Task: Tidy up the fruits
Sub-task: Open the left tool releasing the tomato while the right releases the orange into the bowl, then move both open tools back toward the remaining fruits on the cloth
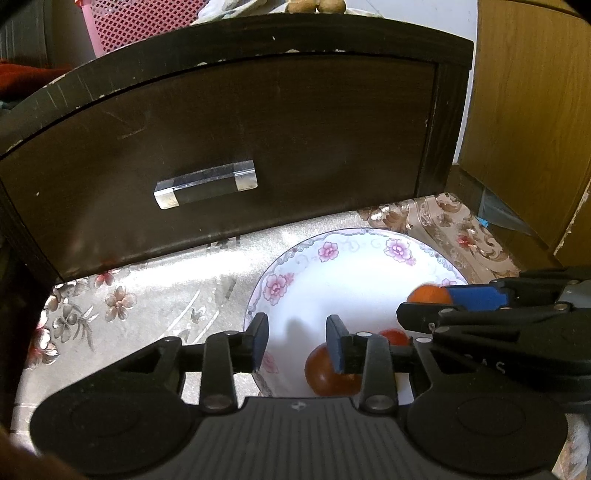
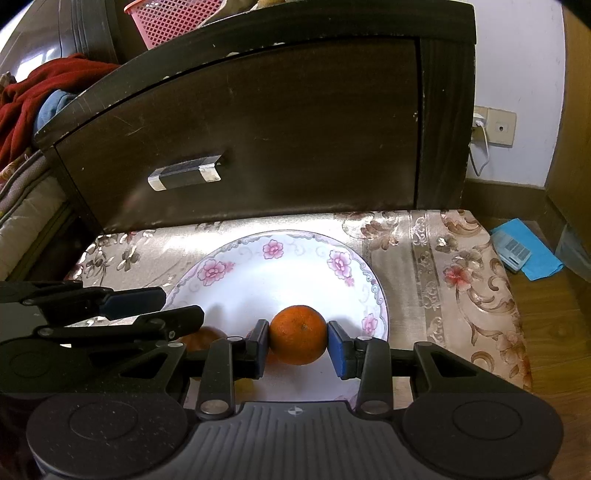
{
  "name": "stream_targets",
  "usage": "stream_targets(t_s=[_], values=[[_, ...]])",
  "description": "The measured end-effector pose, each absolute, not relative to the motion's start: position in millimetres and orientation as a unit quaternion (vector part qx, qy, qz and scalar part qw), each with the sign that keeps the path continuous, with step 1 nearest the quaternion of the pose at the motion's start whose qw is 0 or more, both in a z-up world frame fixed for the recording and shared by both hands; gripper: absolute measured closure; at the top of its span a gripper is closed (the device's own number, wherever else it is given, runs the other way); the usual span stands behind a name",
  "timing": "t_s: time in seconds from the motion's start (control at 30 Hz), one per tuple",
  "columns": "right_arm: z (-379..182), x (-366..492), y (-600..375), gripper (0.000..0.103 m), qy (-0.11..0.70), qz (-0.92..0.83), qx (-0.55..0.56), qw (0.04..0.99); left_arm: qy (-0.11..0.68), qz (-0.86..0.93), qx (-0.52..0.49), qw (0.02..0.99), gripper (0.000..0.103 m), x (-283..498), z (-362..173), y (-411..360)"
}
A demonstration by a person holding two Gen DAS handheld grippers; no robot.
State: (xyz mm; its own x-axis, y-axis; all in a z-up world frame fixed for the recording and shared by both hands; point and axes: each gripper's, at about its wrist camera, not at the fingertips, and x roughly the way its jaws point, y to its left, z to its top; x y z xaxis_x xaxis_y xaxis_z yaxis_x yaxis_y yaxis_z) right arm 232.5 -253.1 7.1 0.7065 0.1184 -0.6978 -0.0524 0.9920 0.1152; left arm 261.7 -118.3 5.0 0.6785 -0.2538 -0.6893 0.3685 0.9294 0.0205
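A white plate with pink flowers [image 1: 332, 258] [image 2: 280, 258] lies on a floral cloth in front of a dark drawer front. My right gripper [image 2: 298, 345] is shut on an orange [image 2: 297, 334] and holds it over the plate; the orange also shows in the left wrist view [image 1: 428, 294]. My left gripper [image 1: 297, 341] is open and empty above the plate's near left part. A red-orange fruit [image 1: 325, 373] and a smaller red one [image 1: 395, 336] lie on the plate beneath it. In the right wrist view another fruit [image 2: 207, 338] is partly hidden behind the left gripper.
The dark drawer front [image 1: 221, 147] with a clear handle [image 1: 205, 188] stands right behind the plate. A pink basket [image 2: 173, 18] sits on top. Red cloth [image 2: 40, 92] lies at the left. A wooden cabinet [image 1: 532, 110] stands at the right. Blue paper [image 2: 532, 254] lies on the floor.
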Motion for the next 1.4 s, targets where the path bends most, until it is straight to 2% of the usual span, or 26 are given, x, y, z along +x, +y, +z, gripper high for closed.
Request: stream_targets(t_s=[0.9, 1.4], values=[[29.9, 203.1, -247.2, 0.071, 0.367, 0.041, 0.030, 0.929, 0.339, -0.175, 0.082, 0.921, 0.059, 225.3, 33.3, -110.0], [42.0, 164.8, -216.7, 0.071, 0.370, 0.067, 0.025, 0.926, 0.345, -0.173, 0.082, 0.919, 0.059, 178.1, 40.1, -67.8]])
